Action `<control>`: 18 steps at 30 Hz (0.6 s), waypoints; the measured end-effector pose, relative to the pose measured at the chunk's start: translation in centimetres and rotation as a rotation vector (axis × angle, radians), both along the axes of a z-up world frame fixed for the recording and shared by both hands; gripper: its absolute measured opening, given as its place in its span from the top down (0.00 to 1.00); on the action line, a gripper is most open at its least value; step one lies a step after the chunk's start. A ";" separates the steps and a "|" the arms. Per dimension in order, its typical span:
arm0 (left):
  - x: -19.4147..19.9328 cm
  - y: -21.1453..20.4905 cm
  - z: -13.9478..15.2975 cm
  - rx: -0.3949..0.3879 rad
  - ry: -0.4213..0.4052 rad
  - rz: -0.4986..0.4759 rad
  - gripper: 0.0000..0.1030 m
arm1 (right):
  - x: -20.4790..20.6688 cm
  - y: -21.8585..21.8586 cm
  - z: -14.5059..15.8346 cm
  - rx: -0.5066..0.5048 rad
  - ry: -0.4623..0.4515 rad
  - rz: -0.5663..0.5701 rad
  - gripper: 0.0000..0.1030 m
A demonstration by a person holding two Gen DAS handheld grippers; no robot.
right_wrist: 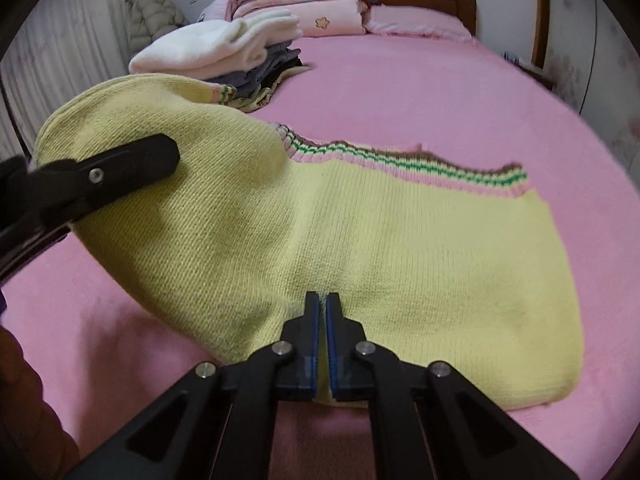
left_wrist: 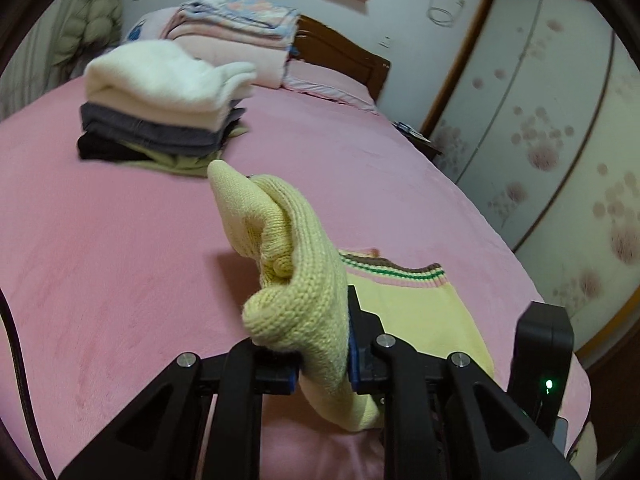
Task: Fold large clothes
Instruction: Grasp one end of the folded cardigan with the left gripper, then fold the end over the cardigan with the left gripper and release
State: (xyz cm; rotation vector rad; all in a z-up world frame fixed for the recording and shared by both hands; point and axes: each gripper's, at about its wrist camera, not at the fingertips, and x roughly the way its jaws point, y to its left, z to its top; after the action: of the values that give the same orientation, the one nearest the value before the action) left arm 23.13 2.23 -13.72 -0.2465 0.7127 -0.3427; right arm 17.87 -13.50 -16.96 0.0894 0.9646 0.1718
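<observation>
A pale yellow knitted sweater (right_wrist: 400, 248) with a pink, green and brown striped hem lies on the pink bed (right_wrist: 420, 92). My right gripper (right_wrist: 322, 304) is shut on its near edge. My left gripper (left_wrist: 320, 344) is shut on a bunched fold of the same sweater (left_wrist: 288, 248) and holds it lifted above the bed. In the right wrist view the left gripper (right_wrist: 120, 164) shows at the left, with the sweater's left part raised and draped over it.
A stack of folded clothes (left_wrist: 160, 100), white on top of grey and black, sits further up the bed; it also shows in the right wrist view (right_wrist: 224, 48). Folded quilts (left_wrist: 236, 28) lie by the wooden headboard (left_wrist: 340, 52). A wardrobe (left_wrist: 560, 128) stands at right.
</observation>
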 end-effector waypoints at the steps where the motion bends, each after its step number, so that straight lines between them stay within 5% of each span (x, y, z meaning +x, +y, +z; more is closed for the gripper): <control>1: 0.0 -0.3 0.2 0.004 -0.005 -0.008 0.85 | 0.1 -0.5 -0.1 0.036 0.009 -0.003 0.97; 10: 0.3 -7.6 2.6 0.154 -0.085 -0.134 0.90 | -0.5 -5.0 0.5 0.301 0.069 -0.061 0.97; 18: 0.3 -14.4 1.0 0.237 -0.056 -0.287 0.91 | -5.4 -13.2 2.4 0.283 0.052 -0.237 0.96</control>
State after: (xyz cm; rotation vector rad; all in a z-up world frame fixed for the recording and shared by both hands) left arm 23.44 -12.19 -12.77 0.0916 0.7278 -0.5316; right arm 12.43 -26.72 -14.60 0.4681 0.9684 0.0872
